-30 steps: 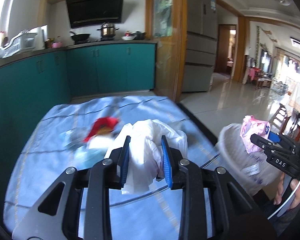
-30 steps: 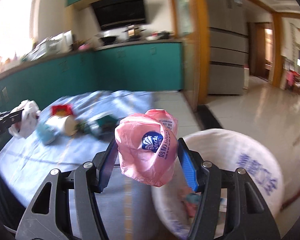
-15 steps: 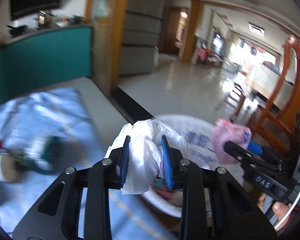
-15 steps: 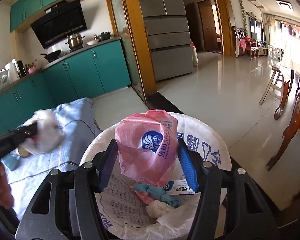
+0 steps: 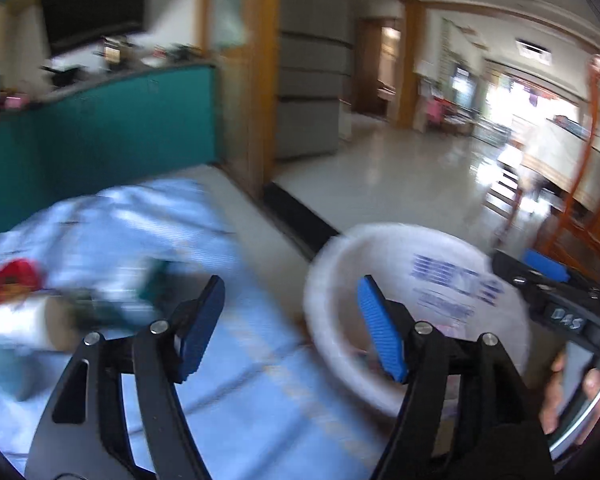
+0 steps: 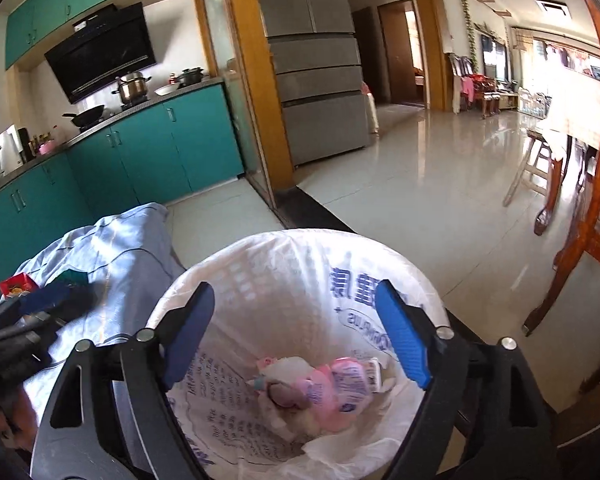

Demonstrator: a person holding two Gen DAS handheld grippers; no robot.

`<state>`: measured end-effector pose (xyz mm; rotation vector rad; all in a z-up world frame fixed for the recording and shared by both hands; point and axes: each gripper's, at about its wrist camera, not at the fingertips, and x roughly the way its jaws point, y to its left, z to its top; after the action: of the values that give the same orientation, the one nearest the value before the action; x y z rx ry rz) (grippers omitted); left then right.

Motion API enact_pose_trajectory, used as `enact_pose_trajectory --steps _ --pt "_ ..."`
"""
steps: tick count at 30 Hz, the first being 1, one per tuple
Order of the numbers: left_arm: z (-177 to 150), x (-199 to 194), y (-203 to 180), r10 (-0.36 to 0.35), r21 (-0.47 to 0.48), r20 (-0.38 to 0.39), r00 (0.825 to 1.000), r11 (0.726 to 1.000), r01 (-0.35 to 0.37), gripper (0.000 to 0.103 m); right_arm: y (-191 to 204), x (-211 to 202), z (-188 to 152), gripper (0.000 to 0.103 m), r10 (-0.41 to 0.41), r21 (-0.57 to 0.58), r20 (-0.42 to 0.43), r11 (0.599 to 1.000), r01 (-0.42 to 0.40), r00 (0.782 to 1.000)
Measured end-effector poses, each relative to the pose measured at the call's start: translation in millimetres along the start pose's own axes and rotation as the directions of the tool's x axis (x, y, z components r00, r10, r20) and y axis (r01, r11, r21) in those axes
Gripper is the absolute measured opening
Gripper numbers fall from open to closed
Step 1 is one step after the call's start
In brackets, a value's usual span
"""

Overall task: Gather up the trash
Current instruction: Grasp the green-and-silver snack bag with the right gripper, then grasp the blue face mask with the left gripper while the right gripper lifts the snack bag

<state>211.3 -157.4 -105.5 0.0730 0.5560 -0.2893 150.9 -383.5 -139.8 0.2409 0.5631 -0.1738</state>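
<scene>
Teal cabinets and a grey fridge stand behind a tabletop (image 5: 204,380) under a pale blue cloth, all smeared with blur in my left view. My left jaws (image 5: 290,326) have just been opening and now stand apart with nothing between them; the white bag they held half a second ago is gone from them. They hang over the cloth just left of the bin (image 5: 412,276), whose white liner rim sits past my right pad. More trash remains on the cloth at the left: a red packet (image 5: 14,280) and a white cup (image 5: 24,322) lying on its side. I read its long axis as running left to right, mouth toward the bin, though the blur leaves that unsure. My right jaws' tip shows at the far right edge, above a hand (image 5: 568,392).

From my right view, sharp and steady, my right jaws (image 6: 296,336) have also just been opening and are wide apart, empty, directly above the bin (image 6: 260,264). The pink pack (image 6: 340,384) they carried a moment ago lies at the bottom on the liner among pale scraps, its length running across the picture, slightly tilted. Both loads are dropped, I judge, so the next trip goes back to the red packet (image 6: 16,284) on the cloth.
</scene>
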Motion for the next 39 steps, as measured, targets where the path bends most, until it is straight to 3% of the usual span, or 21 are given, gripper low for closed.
enact_pose_trajectory --steps 2,6,8,11,14,17,21,25,30,36,39 --pt "-3 -16 30 0.112 -0.032 0.029 0.993 0.993 -0.111 0.072 10 -1 2 0.085 0.026 -0.021 0.004 0.999 -0.025 1.0" --pt "-12 -42 108 0.35 -0.136 0.013 0.937 0.929 -0.345 0.075 43 6 7 0.091 0.135 -0.081 -0.027 0.987 -0.137 0.99" --pt "-19 -49 147 0.413 -0.188 -0.037 0.91 0.891 -0.413 0.076 70 15 11 0.092 0.243 -0.104 -0.076 0.963 -0.25 0.967" --pt "-28 -59 192 0.424 -0.279 -0.099 0.9 0.856 -0.434 0.076 119 29 20 0.093 0.397 -0.124 -0.139 0.902 -0.414 0.907" --pt "-34 -69 208 0.415 -0.3 -0.106 0.904 0.853 -0.427 0.076 181 43 31 0.094 0.477 -0.181 -0.198 0.841 -0.51 0.857" --pt "-42 -76 212 0.426 -0.278 -0.1 0.899 0.856 -0.436 0.077 234 67 34 0.094 0.478 -0.244 -0.244 0.812 -0.53 0.844" --pt "-53 -84 221 0.438 -0.278 -0.096 0.894 0.851 -0.446 0.078 272 92 25 0.094 0.437 -0.306 -0.272 0.805 -0.508 0.857" --pt "-52 -86 223 0.439 -0.29 -0.103 0.892 0.845 -0.45 0.078 287 114 14 0.094 0.388 -0.316 -0.341 0.811 -0.493 0.856" --pt "-52 -86 221 0.427 -0.287 -0.101 0.899 0.852 -0.437 0.078 289 118 6 0.093 0.402 -0.31 -0.382 0.793 -0.525 0.832" --pt "-51 -85 219 0.418 -0.289 -0.104 0.903 0.856 -0.429 0.079 291 109 -6 0.054 0.419 -0.333 -0.422 0.753 -0.568 0.804" --pt "-53 -85 219 0.414 -0.296 -0.108 0.904 0.854 -0.427 0.079 286 101 -13 0.045 0.428 -0.339 -0.437 0.736 -0.586 0.791"
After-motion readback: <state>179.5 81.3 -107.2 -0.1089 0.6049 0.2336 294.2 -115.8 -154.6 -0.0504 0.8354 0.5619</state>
